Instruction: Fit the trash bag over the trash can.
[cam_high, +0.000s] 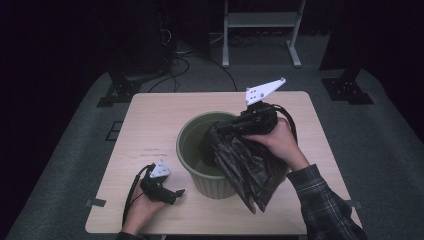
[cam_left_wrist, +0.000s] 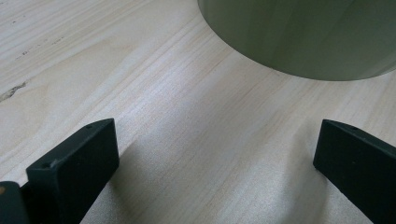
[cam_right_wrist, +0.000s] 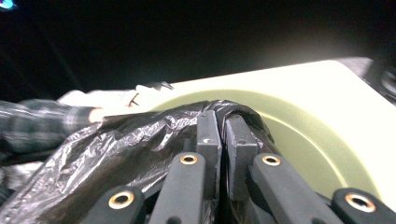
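Left gripper (cam_high: 176, 192) rests low on the table (cam_high: 150, 125) at the near left, in the person's left hand (cam_high: 145, 207). In the left gripper view its jaws stand wide apart with bare wood between them, and the bin (cam_left_wrist: 303, 37) wall sits just beyond, not touching.

Bin (cam_high: 192, 145): olive green, round, upright, mid-table. No label or writing readable on it.

Right gripper (cam_high: 225, 129) sits over the bin's right rim, held in the right hand (cam_high: 277, 140), plaid sleeve (cam_high: 325, 205) behind. Jaws pinched nearly together on a fold of the black bag (cam_high: 247, 165). In the right gripper view the bag (cam_right_wrist: 116, 154), crinkled film, bunches around the pads. The rest of it drapes down the bin's outer right side toward the near table edge. No print legible on it.

Faint marks on the wood left of the bin, too small to read.
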